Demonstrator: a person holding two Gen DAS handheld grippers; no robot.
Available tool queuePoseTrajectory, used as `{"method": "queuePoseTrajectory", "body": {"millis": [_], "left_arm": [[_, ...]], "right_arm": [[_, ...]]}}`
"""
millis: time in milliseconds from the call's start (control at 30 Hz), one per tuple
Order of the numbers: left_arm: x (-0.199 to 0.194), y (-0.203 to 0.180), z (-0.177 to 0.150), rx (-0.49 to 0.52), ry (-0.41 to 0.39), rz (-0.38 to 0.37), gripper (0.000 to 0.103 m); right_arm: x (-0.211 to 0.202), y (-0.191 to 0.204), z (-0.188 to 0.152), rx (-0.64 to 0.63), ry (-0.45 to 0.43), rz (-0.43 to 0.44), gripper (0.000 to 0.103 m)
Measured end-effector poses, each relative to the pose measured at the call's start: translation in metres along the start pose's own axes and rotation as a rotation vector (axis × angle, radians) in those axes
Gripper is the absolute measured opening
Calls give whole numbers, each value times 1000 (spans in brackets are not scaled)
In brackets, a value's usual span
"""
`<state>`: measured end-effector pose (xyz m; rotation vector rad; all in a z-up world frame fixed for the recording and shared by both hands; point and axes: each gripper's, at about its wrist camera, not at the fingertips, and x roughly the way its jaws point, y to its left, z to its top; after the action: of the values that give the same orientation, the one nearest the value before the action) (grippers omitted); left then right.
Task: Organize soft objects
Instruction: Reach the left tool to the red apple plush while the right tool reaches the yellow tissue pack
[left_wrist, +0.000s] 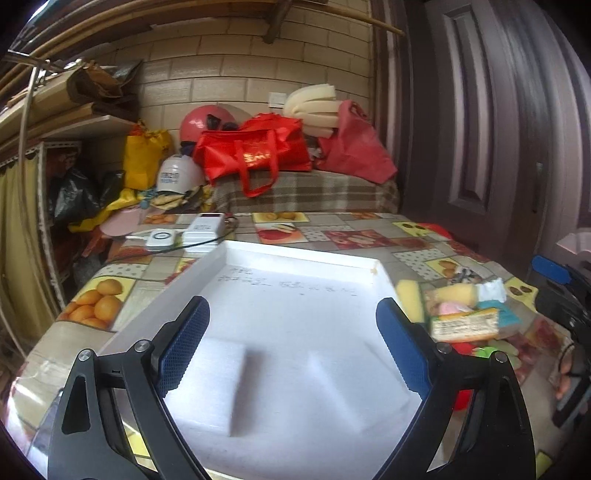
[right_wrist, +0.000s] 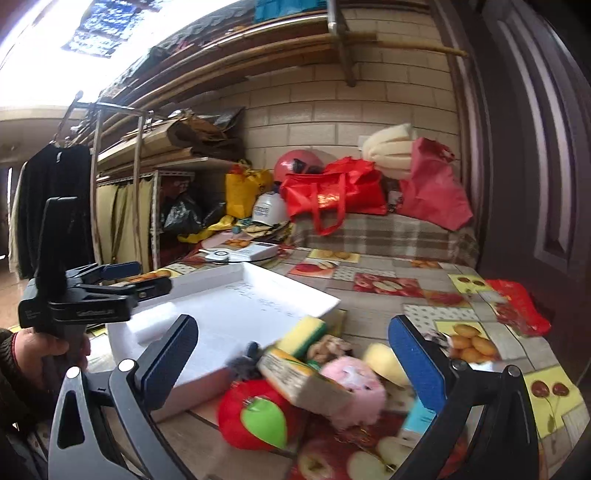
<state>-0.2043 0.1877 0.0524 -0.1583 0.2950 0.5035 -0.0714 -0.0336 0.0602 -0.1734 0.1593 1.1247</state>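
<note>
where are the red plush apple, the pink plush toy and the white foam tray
red plush apple (right_wrist: 236, 413), right wrist view, red body
pink plush toy (right_wrist: 356, 386), right wrist view, fuzzy top
white foam tray (left_wrist: 295, 254), left wrist view, far rim

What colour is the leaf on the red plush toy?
Bright green, on the red plush toy; the right wrist view shows it best.

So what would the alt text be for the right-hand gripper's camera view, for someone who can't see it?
An open two-finger gripper hovers over a pile of soft items: a red plush apple, a pink plush toy and a yellow-green sponge. A white foam tray lies to their left on a fruit-print tablecloth.
</note>
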Motion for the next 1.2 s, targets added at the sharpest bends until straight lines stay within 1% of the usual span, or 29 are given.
{"method": "queuePoseTrajectory", "body": {"millis": [67,100,133,167,200,233,267,300,400,467,500,533,600,633,667,733,833,900,933,1000,1033,1067,1133,1200], "left_arm": [[-2,-22,-1,49,6,-81,92],[-3,-33,-1,71,8,-115,92],[-4,-43,-1,86,13,-151,92],[-5,-51,-1,93,22,-191,92],[-4,-62,-1,104,39,-245,92],[-3,-69,-1,127,49,-277,92],[-4,-79,-2,170,55,-295,92],[-5,-88,-4,212,59,-306,92],[-9,-112,-9,324,91,-380,92],[-10,-124,-14,391,107,-388,92],[-9,-127,-15,415,114,-357,90],[-6,-126,-16,419,131,-326,90],[0,-116,-17,379,163,-331,90],[0,-109,-16,348,164,-345,90],[-2,-104,-15,322,156,-367,90],[-9,-95,-12,279,124,-385,90],[-19,-84,-8,220,77,-419,90],[-22,-80,-5,193,62,-438,90],[-21,-80,-4,185,74,-444,90],[-18,-82,-4,189,97,-450,90],[-17,-84,-4,193,102,-452,90],[-15,-86,-4,201,108,-453,90],[-13,-91,-5,219,121,-450,90],[-9,-96,-6,239,142,-446,90]], "right_arm": [[-11,-35,-6,94,27,-76,103],[-15,-46,-7,116,36,-104,103],[-18,-58,-9,138,48,-121,103],[-20,-67,-11,156,60,-120,103],[-21,-71,-11,165,68,-115,103],[-20,-73,-12,167,78,-101,103],[-20,-70,-12,160,86,-79,103],[-18,-66,-12,140,98,-53,103],[-7,-44,-16,36,168,28,103],[7,-30,-17,-37,231,54,102],[15,-24,-18,-75,254,59,99],[22,-19,-19,-110,272,64,95],[30,-17,-22,-127,294,71,94],[33,-18,-22,-127,305,75,91],[36,-17,-24,-139,315,71,82],[40,-13,-27,-167,334,75,75],[44,-9,-26,-179,333,98,74],[48,-6,-25,-188,327,107,74],[53,-5,-24,-191,332,113,70],[59,-3,-24,-191,346,137,59],[62,-2,-24,-181,351,166,43],[62,-2,-23,-172,352,189,36],[59,-5,-22,-162,342,191,33],[51,-13,-21,-122,319,181,32]]}}
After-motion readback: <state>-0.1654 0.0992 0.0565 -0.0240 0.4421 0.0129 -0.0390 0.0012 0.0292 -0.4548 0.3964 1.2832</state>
